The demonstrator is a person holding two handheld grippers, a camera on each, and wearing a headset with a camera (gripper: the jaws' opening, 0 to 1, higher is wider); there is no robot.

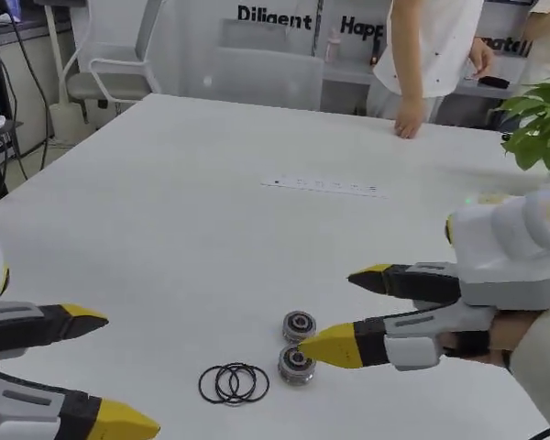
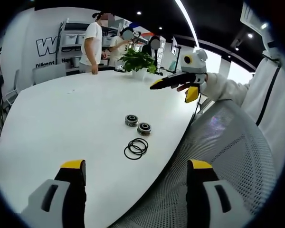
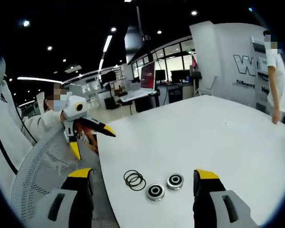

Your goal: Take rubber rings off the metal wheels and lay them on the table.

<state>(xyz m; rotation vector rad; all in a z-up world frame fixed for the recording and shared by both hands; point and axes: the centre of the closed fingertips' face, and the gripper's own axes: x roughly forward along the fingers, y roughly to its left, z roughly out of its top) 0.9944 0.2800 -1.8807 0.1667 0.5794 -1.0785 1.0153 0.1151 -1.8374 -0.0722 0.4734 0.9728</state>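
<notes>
Beside two metal wheels (image 1: pixel 297 364), rubber rings (image 1: pixel 234 383) lie on the table (image 1: pixel 211 229).

Large white table (image 1: pixel 165 202), green potted plant (image 1: pixel 543 124), mesh office chair (image 2: pixel 213 142), lettered white wall (image 1: pixel 275 16), ceiling spotlights (image 3: pixel 194 13)

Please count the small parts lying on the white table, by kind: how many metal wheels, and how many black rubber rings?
metal wheels: 2
rubber rings: at least 3 (they overlap, so the exact number is unclear)
Total: at least 5
</notes>
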